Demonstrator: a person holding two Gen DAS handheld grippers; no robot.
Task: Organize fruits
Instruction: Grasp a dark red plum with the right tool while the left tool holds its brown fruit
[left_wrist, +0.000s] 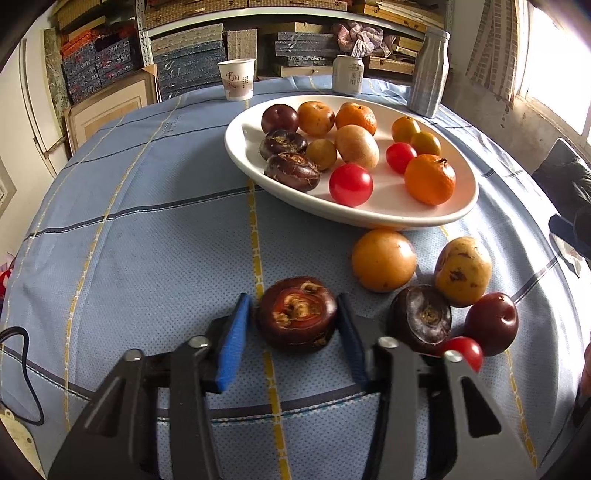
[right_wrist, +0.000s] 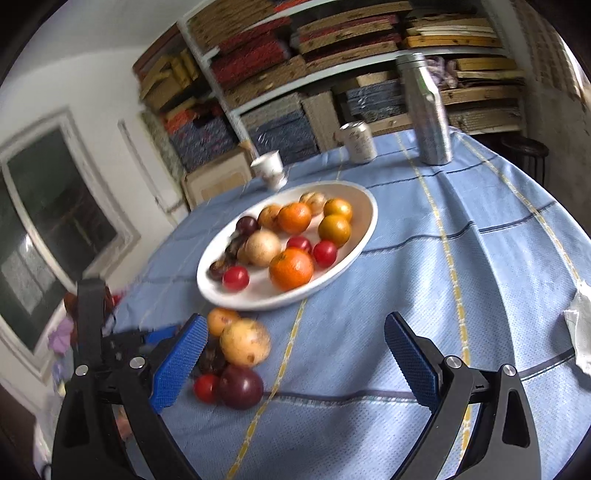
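1. Left wrist view: left gripper (left_wrist: 293, 319) brackets a dark water chestnut (left_wrist: 296, 313) lying on the blue checked tablecloth (left_wrist: 147, 221); blue pads sit just beside its flanks, contact not certain.
2. White oval plate (left_wrist: 388, 216) holds two mandarins, two red cherry tomatoes, a plum, two water chestnuts and several yellow-brown fruits.
3. Loose on the cloth beside the plate: orange-yellow fruit (left_wrist: 383, 260), spotted yellow fruit (left_wrist: 463, 271), second chestnut (left_wrist: 421, 318), plum (left_wrist: 491, 324), cherry tomato (left_wrist: 465, 350).
4. Right wrist view: right gripper (right_wrist: 295, 354) is spread wide, holding nothing, above the cloth near the loose fruit.
5. Paper cup (left_wrist: 236, 79), can (left_wrist: 347, 73) and steel bottle (left_wrist: 429, 72) stand behind the plate.
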